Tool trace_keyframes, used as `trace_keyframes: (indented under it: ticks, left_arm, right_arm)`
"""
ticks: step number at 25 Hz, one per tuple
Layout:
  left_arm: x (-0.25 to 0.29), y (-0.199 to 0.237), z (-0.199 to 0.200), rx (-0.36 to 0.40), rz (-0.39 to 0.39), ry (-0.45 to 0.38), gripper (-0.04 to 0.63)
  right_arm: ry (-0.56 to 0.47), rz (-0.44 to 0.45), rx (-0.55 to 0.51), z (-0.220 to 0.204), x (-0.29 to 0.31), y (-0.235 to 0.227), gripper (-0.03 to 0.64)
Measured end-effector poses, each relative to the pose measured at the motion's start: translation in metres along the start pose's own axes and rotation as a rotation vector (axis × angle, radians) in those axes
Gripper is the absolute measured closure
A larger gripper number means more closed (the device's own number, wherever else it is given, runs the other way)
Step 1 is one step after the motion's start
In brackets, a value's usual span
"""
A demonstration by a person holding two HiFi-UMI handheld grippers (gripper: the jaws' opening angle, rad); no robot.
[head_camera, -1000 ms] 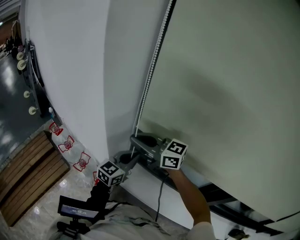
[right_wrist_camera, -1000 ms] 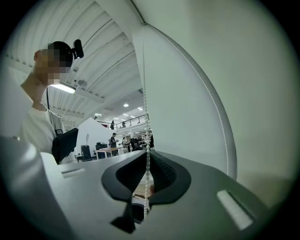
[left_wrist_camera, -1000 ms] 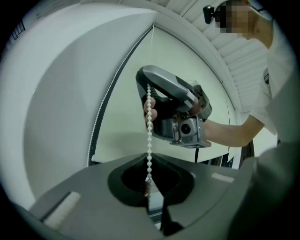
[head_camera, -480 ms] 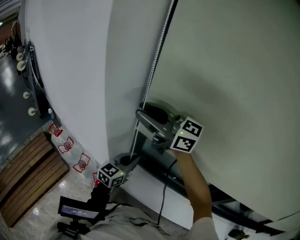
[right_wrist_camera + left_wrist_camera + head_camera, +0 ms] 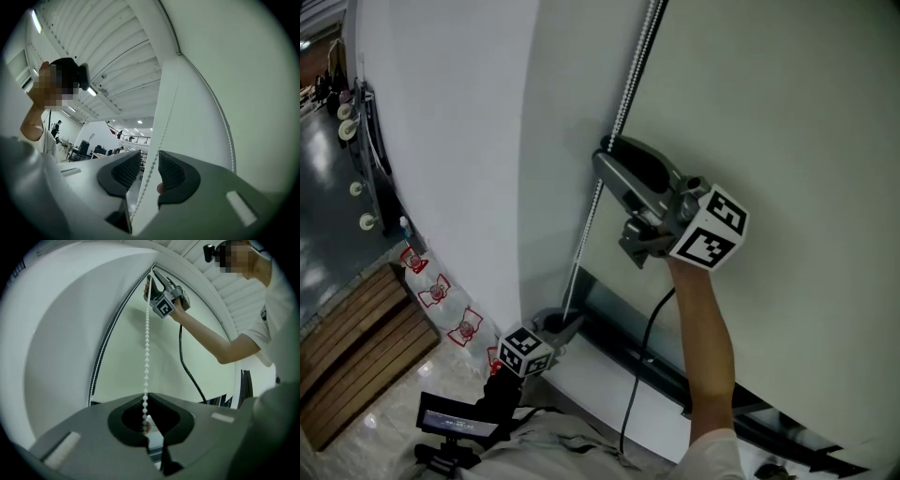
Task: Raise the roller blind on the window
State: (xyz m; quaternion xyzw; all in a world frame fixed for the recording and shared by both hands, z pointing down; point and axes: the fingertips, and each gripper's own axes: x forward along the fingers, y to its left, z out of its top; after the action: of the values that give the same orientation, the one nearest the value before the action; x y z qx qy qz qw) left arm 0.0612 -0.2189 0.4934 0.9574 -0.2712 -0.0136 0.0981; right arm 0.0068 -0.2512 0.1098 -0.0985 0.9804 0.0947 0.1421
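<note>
The pale roller blind (image 5: 769, 141) covers the window, and its white bead chain (image 5: 623, 103) hangs along its left edge. My left gripper (image 5: 558, 328) sits low by the sill, shut on the chain (image 5: 146, 357) where it enters the jaws (image 5: 145, 420). My right gripper (image 5: 614, 159) is high up the same strand, well above the left one. Its jaws came open within the last second and have just been closing slightly. The chain (image 5: 161, 136) runs between the ribbed pads of the right gripper (image 5: 149, 171) without touching them.
A white wall (image 5: 441, 141) stands left of the blind. The dark bottom bar and sill (image 5: 619, 337) run below. A black cable (image 5: 642, 356) hangs from the right gripper beside the person's arm (image 5: 708, 347). Wooden planks (image 5: 347, 356) lie on the floor.
My right gripper has climbed from just above the left gripper to far up the chain, and its jaws have opened off the chain. The left gripper has stayed put.
</note>
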Motion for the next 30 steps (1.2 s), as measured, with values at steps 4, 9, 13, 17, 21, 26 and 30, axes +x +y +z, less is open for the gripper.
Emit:
trace_keyframes:
  ticks: [4, 9, 13, 17, 21, 26, 30]
  left_arm:
    - [-0.002, 0.001, -0.013, 0.012, 0.002, -0.007, 0.597]
    - [-0.006, 0.006, -0.024, 0.016, 0.009, -0.016, 0.597]
    - [-0.008, 0.008, -0.028, 0.015, 0.013, -0.019, 0.597]
    - [-0.001, 0.006, -0.006, 0.01, 0.017, -0.02, 0.597]
    - [-0.003, 0.006, -0.009, 0.009, 0.016, -0.019, 0.597]
    - [0.0, 0.003, -0.01, 0.01, 0.006, -0.009, 0.597]
    - [0.0, 0.001, -0.011, 0.009, 0.001, 0.001, 0.597]
  right_arm:
    - [-0.027, 0.016, -0.031, 0.01, 0.003, 0.007, 0.509]
    - [-0.061, 0.024, -0.049, 0.017, 0.005, 0.012, 0.511]
    - [-0.094, 0.012, -0.061, 0.027, 0.003, 0.011, 0.528]
    - [-0.116, -0.03, -0.042, 0.048, -0.002, -0.005, 0.6]
    - [-0.096, -0.071, -0.007, 0.044, -0.005, -0.006, 0.603]
    - [-0.081, -0.094, -0.011, 0.046, -0.008, -0.004, 0.603]
    - [-0.073, -0.096, -0.003, 0.037, -0.007, -0.001, 0.603]
